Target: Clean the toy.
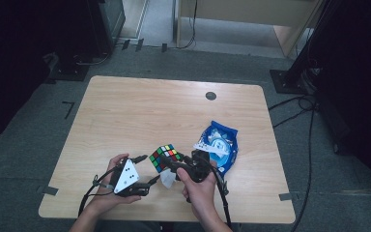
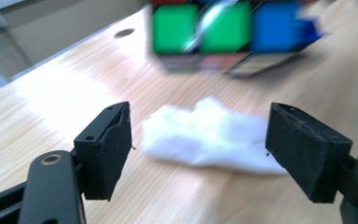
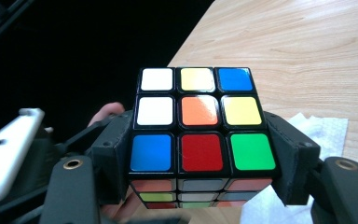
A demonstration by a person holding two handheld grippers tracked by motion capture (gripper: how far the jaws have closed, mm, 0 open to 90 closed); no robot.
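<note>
Table [image 1: 140, 111]: pale wood-grain top, rectangular with rounded corners, smooth, with a small dark round disc [image 1: 211, 95] set in near the far edge.

Bag [image 1: 221, 145]: glossy blue and white plastic pouch, crinkled, lying flat on the right half of the table, mouth toward the near side; contents cannot be told.

Left gripper [image 1: 150, 182]: black body with a grey three-cornered plate on top, held low over the near edge of the table. Jaws spread wide, nothing pinched; dark, rough, worn-looking pads [image 2: 116, 144] standing on either side of the tissue without touching it.

Right gripper [image 3: 200, 154]: black, held just right of the left one, near the bag. Jaws clamped on the cube, one pad against each side of its lower layer.

Cube [image 1: 165, 157]: colour puzzle of three-by-three squares, black-edged, shiny stickers. Held off the table between the two hands, just above and beyond the tissue. Facing side in the right gripper view: white, yellow, blue; white, orange, yellow; blue, red, green.

Tissue [image 2: 205, 135]: white, soft, crumpled paper, lying on the wood below the cube, between the left gripper's open jaws.
</note>
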